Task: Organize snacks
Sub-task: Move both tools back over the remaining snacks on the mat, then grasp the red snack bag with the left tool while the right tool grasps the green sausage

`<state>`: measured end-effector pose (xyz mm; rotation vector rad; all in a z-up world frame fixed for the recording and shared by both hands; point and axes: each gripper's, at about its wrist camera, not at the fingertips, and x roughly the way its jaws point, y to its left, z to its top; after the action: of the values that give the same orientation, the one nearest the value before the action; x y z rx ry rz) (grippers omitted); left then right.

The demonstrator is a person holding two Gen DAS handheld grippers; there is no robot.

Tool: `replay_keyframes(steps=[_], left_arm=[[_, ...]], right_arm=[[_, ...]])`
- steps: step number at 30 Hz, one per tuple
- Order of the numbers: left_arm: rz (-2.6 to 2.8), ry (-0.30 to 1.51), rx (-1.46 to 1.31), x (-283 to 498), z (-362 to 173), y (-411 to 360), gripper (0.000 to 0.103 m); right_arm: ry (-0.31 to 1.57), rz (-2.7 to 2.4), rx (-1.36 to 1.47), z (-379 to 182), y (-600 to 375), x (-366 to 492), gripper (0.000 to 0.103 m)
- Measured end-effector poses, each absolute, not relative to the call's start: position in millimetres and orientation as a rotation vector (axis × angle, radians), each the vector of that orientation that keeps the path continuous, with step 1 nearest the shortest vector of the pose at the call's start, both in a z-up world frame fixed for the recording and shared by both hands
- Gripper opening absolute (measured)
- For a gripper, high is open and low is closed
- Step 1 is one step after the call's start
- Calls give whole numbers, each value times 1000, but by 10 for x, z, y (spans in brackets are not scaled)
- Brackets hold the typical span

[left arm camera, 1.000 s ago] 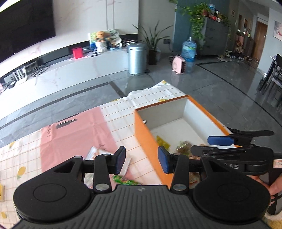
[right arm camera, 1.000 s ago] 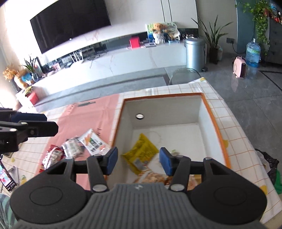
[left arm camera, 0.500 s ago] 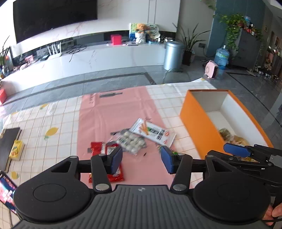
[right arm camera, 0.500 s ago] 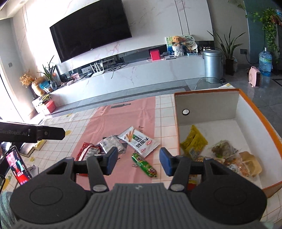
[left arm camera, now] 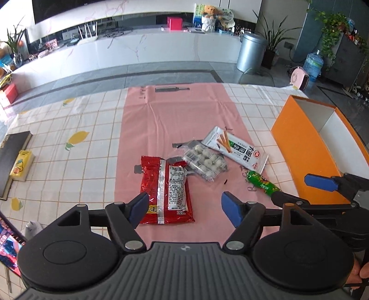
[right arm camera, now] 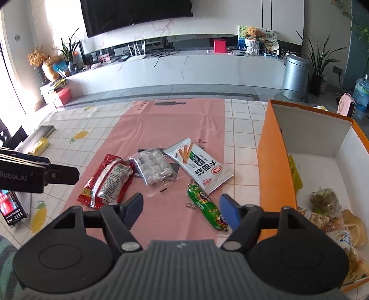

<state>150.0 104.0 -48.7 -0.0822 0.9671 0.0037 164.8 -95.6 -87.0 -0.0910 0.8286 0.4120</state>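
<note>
left gripper (left arm camera: 184,207): jaws spread wide, nothing held; hung over the near end of the red packet, blue pads either side of it, contact not seen.
right gripper (right arm camera: 181,211): jaws spread wide, nothing held; right pad just beside the near end of the green sausage stick, touching or not cannot be told.
red packet (left arm camera: 166,189): laid flat on the pink mat, back label up.
clear pack of white balls (left arm camera: 204,162): laid between red packet and white biscuit-stick pack, edges overlapped with both.
white biscuit-stick pack (left arm camera: 235,148): laid flat at the mat's right side, near corner over the tiled cloth.
green sausage stick (right arm camera: 207,211): laid diagonally on the mat, just beside the white pack's near corner.
orange box (right arm camera: 274,166): stood open on the table right of the mat, white inside; several snack bags seen in it.
pink mat (left arm camera: 180,110): spread down the table's middle, creased.
tablecloth (left arm camera: 76,129): white grid with lemon prints.
table left edge: dark book (left arm camera: 11,157) with yellow pack (left arm camera: 22,165) beside it.
room: TV (right arm camera: 136,13) mounted on the wall, long white marble console (right arm camera: 184,69), metal bin (right arm camera: 296,71), potted plants, water bottle (left arm camera: 312,65), grey floor.
</note>
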Motion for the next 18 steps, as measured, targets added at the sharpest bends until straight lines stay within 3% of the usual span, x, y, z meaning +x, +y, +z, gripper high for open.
replay_keyframes(steps=[18], left_arm=[[16, 1154, -137, 2029, -1094, 1356, 86]], right_arm=[[984, 400, -263, -1449, -754, 2360, 75]])
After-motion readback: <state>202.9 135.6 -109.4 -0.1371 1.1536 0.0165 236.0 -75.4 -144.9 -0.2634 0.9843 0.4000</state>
